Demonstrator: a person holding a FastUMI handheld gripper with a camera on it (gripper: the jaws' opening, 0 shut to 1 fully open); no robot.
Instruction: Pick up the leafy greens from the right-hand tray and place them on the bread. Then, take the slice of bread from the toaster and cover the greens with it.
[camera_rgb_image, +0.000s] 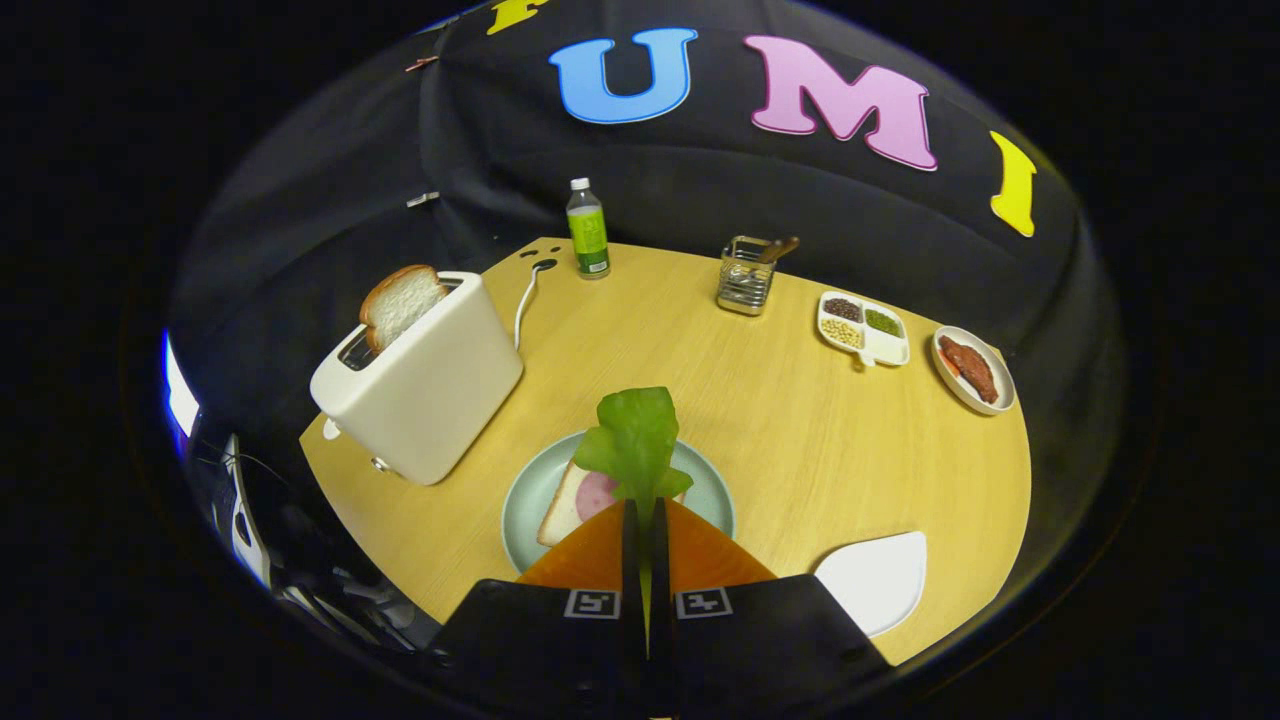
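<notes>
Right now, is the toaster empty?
No. A slice of bread sticks up out of the toaster, while the gripper is shut on the greens above the plate.

The leafy greens (637, 440) have their stem end buried between the closed jaws of the gripper (645, 520), and the leaf covers the far part of the bread (562, 510) and the pink slice (597, 494) on the plate (524, 500). The gripper body blocks the plate's near rim and a corner of the white tray (875, 575). What's in the little divided dish (864, 328) and the wire holder (746, 275) is too small to make out, tbh.
</notes>
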